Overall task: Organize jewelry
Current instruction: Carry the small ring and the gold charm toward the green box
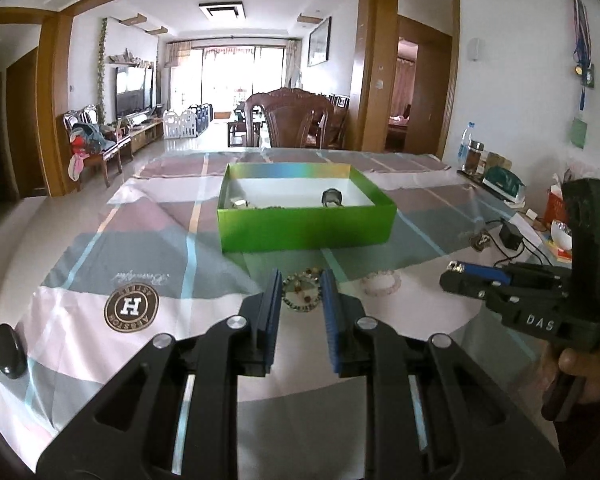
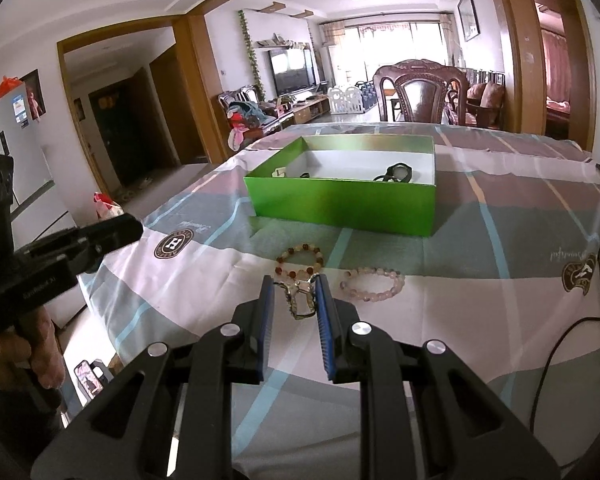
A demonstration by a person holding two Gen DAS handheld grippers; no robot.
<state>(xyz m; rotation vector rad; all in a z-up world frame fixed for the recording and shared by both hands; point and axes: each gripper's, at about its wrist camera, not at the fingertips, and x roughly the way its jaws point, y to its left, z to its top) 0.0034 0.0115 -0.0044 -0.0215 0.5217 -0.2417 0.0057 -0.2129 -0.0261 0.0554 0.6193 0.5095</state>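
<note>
Straddling a small metal chain piece (image 2: 300, 300) on the near part of the tablecloth (image 2: 480, 320), the right gripper (image 2: 294, 284) has its fingers parted a little wider than the chain, one pad on each side; whether either pad touches it cannot be told, and nothing is gripped yet. The left gripper (image 1: 300, 280) stands likewise parted and empty, its tips framing the mixed-bead bracelet (image 1: 302, 292) just beyond them. To the right of that bracelet, apart from it, lies the pink bead bracelet (image 2: 374, 283). Farther off sits the green box (image 2: 340, 208), open, with a watch (image 2: 398, 171) and other small pieces already inside. Judgement: the step in hand is the right-side pick of the chain. Recommended: lower the tips to the cloth, close squarely over the chain's bunched middle, avoid pinching fabric, then lift clear of the box's near wall before release.
</note>
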